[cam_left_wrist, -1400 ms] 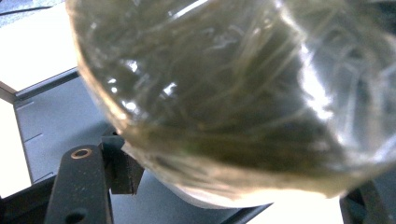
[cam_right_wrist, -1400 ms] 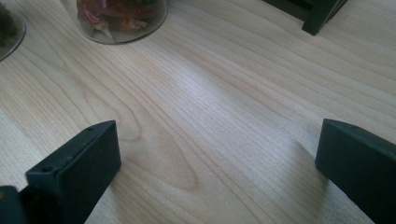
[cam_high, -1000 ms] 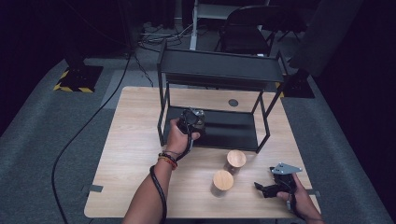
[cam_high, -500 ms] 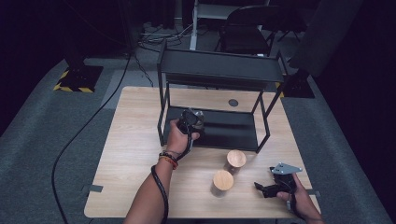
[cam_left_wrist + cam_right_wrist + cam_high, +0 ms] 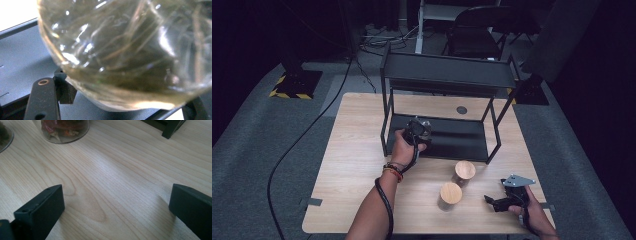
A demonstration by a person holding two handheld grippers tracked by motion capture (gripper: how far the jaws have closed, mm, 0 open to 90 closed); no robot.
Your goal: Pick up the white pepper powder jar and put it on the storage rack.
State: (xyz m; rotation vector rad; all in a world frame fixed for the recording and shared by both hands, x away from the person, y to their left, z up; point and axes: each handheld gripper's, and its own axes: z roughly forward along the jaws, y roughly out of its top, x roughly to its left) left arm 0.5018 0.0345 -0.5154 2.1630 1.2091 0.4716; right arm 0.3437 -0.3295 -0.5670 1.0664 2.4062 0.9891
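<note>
Black chair (image 5: 482,30) behind table (image 5: 357,150); hazard-striped base (image 5: 294,82) on grey floor.

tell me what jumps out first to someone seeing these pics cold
The clear glass jar gripped in the left gripper, held at the lower shelf of the black metal rack. Next, two wooden-lidded jars stand on the pale wooden table in front of the rack, with the right gripper open beside them.

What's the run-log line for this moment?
left gripper: shut on glass jar, at rack lower shelf | right gripper: open, over table | lidded jars: two waiting
</note>
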